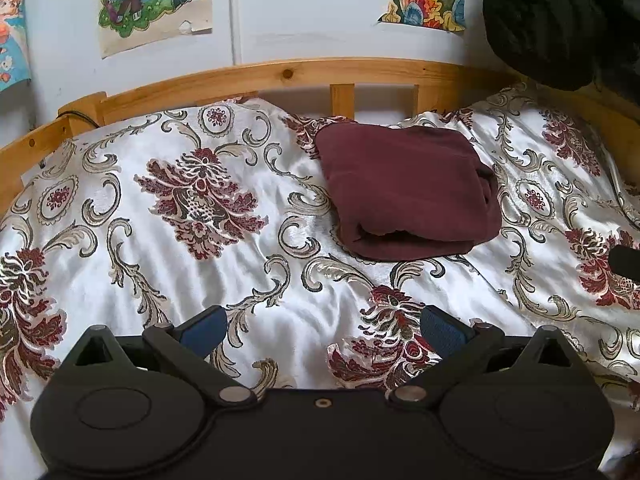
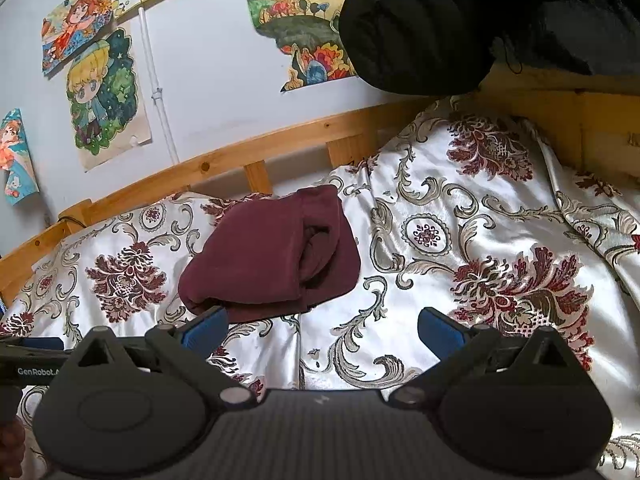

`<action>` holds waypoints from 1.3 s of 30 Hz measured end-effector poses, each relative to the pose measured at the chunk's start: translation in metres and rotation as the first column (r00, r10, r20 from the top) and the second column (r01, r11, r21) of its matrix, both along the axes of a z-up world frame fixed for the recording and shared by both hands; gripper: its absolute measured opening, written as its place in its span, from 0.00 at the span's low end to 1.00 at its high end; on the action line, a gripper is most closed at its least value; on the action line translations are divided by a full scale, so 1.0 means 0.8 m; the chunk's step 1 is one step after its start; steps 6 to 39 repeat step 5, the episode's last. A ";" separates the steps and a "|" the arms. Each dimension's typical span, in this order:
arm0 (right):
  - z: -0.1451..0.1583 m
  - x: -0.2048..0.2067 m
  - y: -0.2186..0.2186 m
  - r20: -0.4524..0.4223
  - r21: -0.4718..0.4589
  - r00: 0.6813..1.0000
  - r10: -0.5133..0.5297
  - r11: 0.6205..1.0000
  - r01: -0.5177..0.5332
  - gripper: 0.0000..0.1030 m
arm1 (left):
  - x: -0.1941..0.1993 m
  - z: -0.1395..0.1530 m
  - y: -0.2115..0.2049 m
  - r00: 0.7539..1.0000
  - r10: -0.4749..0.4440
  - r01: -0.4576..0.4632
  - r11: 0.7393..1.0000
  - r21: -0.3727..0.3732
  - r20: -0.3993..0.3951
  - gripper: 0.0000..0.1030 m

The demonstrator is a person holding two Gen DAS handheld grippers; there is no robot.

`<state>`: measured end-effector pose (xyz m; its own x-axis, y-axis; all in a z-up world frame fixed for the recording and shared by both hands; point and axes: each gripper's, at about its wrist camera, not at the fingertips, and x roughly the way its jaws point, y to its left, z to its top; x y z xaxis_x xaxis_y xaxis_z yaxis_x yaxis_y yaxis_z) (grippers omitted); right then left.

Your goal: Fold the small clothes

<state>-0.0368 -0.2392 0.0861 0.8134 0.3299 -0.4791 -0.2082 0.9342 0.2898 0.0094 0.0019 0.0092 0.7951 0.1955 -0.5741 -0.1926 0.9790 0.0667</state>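
Left gripper [image 1: 322, 330] jaws spread apart and empty, right gripper [image 2: 322, 328] jaws likewise apart, both above the patterned bedspread [image 1: 160, 248], folded maroon garment [image 1: 408, 192] lying ahead on the bed, near the wooden bed rail [image 1: 280, 76], drawings [image 2: 106, 96] on the wall

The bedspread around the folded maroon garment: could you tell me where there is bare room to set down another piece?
Free: the bedspread left of the folded maroon garment, up to the wooden rail, and the strip between it and the open left gripper. Crowded: the far right corner, under the black bundle.
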 end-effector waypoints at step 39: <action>-0.004 0.004 -0.001 -0.034 -0.001 0.999 -0.020 1.000 0.020 1.00 | 0.000 -0.002 -0.001 1.000 0.003 -0.003 1.000 -0.001 -0.008 0.99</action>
